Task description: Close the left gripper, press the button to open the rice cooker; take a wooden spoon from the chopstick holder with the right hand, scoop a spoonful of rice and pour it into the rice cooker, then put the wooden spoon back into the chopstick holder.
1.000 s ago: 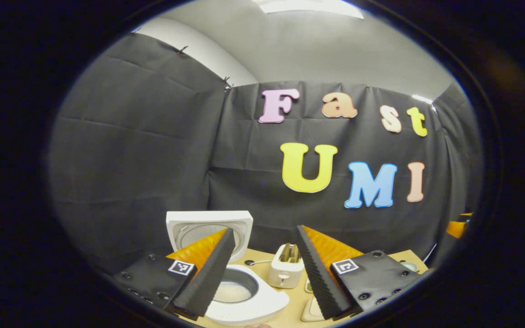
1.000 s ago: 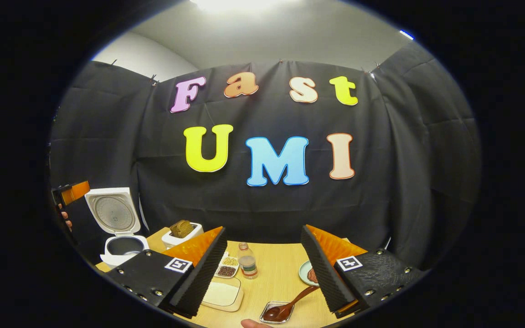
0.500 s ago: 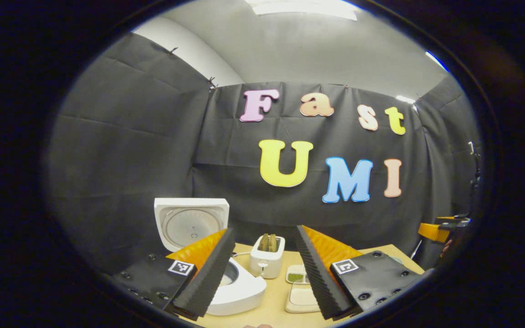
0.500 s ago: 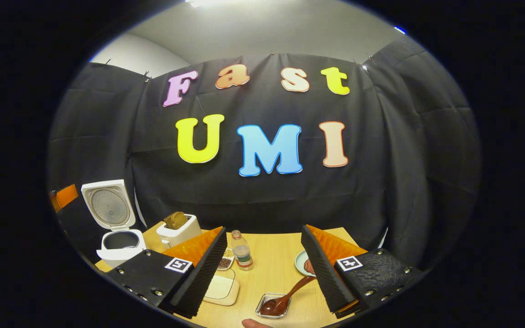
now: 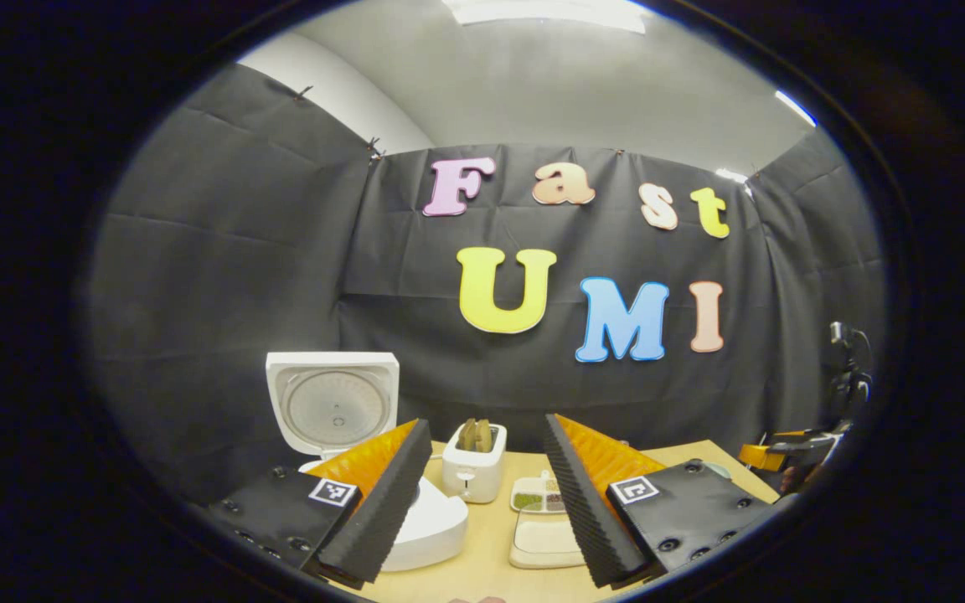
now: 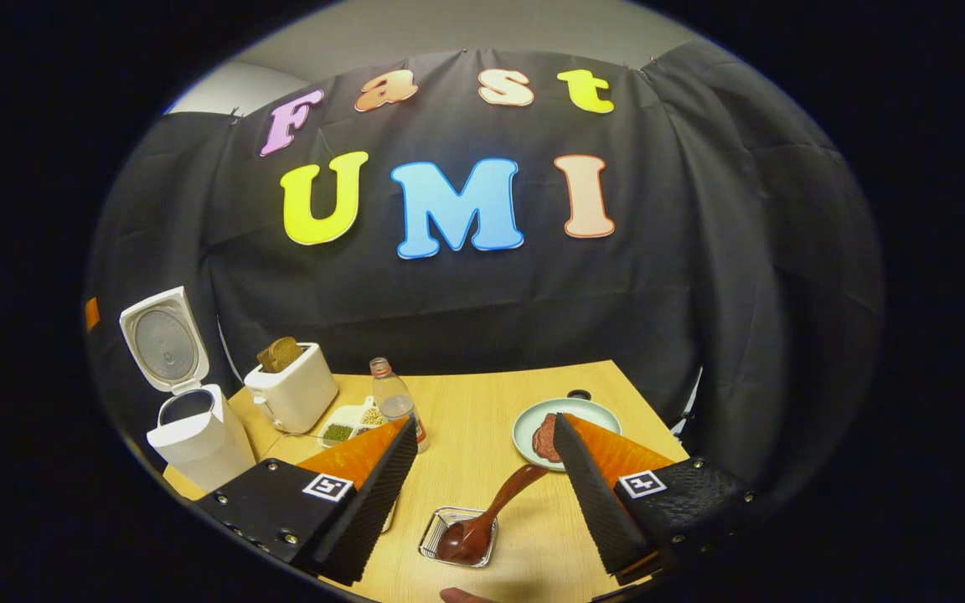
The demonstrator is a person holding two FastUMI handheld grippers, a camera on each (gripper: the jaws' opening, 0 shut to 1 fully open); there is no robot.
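Right gripper (image 6: pixel 482 481): jaws spread, empty, above the tabletop (image 6: pixel 482 419). Wooden spoon (image 6: pixel 487 519) at 6 o'clock between its fingers, bowl resting in a small clear dish (image 6: pixel 456 536), handle slanting toward 1 o'clock; this gripper is likely the nearer one. Left gripper (image 5: pixel 482 494): jaws apart, empty; rice cooker (image 6: pixel 189 419), lid up, at 9 o'clock of the right gripper, well apart.

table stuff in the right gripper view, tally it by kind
rice cooker: 1
toaster: 1
bottle: 1
plate: 1
spoon: 1
small clear tray: 1
divided dish: 1
total: 7
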